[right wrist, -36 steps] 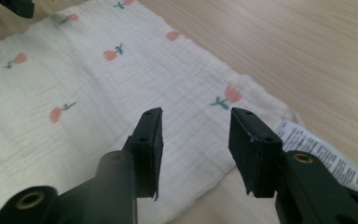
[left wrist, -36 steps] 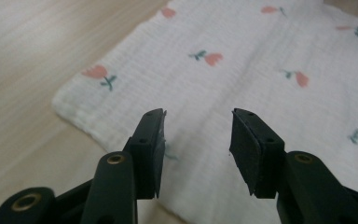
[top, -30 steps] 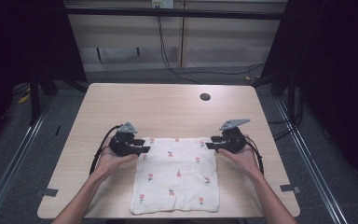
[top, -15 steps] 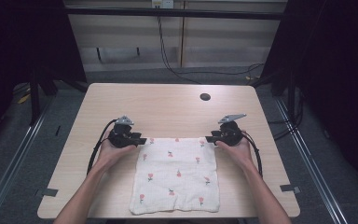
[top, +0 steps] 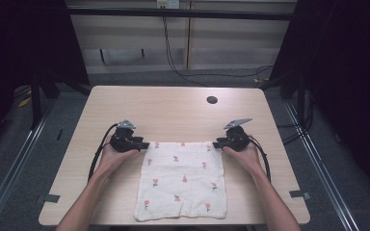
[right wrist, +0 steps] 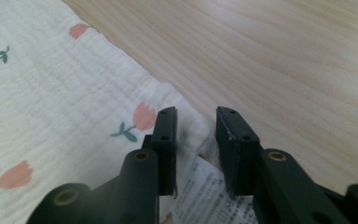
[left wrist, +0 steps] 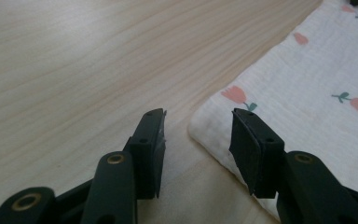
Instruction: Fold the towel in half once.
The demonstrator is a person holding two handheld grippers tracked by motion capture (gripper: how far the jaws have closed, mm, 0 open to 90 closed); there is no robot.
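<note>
A white cloth [top: 183, 180] printed with small pink tulips lies spread flat on the near half of the wooden table [top: 173, 110]. My left gripper [top: 143, 144] rests at its far left corner. In the left gripper view that gripper [left wrist: 198, 116] is open: its jaws have just been opening, and the cloth [left wrist: 307, 93] corner lies on the table between them, untouched. My right gripper [top: 216, 144] sits at the far right corner. Its jaws [right wrist: 196, 114] have just been closing and straddle the cloth [right wrist: 51, 93] corner and a printed label [right wrist: 205, 191], with a gap still showing.
A dark round hole [top: 212, 100] sits in the table's far right part. Black cables trail from both grippers back along the forearms. Bare wood stretches beyond the cloth's far edge. Dark curtains and floor rails flank the table.
Both grippers have slid slightly outward and down to the table at the cloth's far corners. The cloth itself has stayed flat in place.
</note>
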